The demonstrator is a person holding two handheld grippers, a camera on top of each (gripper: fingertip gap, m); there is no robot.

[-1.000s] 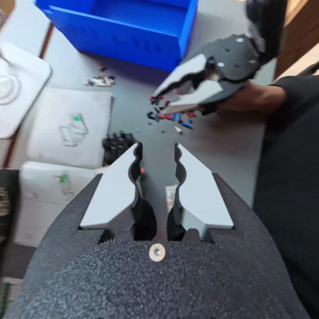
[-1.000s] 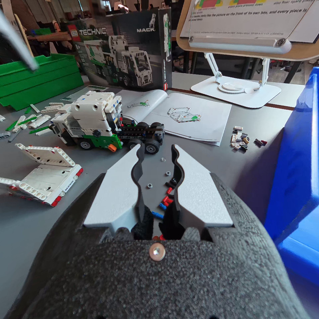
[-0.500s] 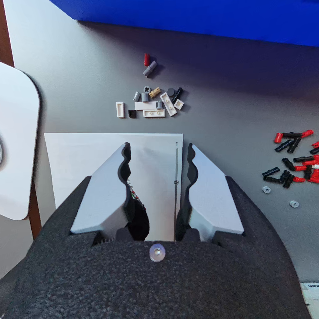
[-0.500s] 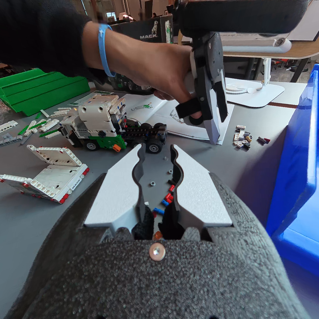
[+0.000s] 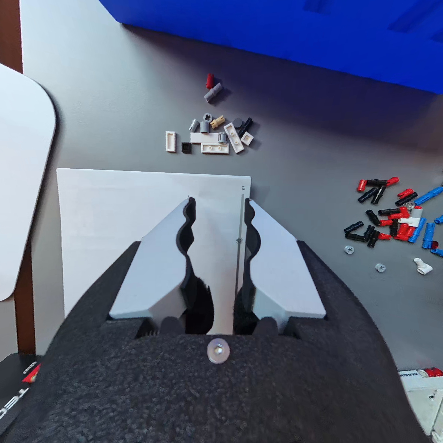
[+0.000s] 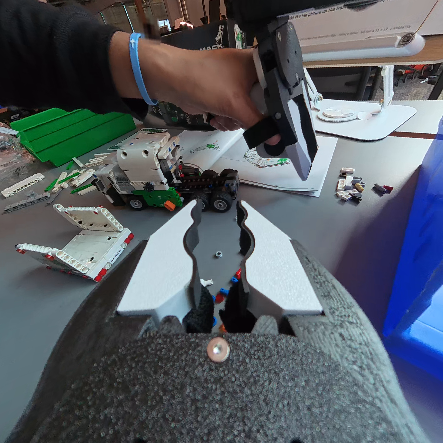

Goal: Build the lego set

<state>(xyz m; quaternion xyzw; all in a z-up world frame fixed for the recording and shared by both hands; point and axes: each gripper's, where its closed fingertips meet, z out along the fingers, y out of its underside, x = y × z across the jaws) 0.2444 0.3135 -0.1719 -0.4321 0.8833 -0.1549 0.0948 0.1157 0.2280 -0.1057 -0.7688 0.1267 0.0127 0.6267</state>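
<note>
My left gripper (image 5: 218, 200) is open and empty. It points down over the right corner of an open instruction booklet (image 5: 131, 203). The right wrist view shows it (image 6: 304, 155) in a person's hand, its tips just above the booklet (image 6: 287, 177). A small pile of white and grey pieces (image 5: 213, 136) lies just beyond the booklet. My right gripper (image 6: 218, 202) is open and empty, low over the grey table, just behind the rear wheels of a white and green toy truck (image 6: 163, 182). Red, blue and black pins (image 5: 395, 220) lie under it.
A blue bin (image 5: 287, 28) stands beyond the pieces and at the right of the right wrist view (image 6: 419, 239). A white stand base (image 5: 21, 179) is on the left. A white panel assembly (image 6: 84, 242), a green bin (image 6: 72, 131) and loose beams lie left of the truck.
My left gripper swung from the truck side to above the booklet's corner; its jaws opened wider, then narrowed a little. My right gripper has hardly moved and stays open.
</note>
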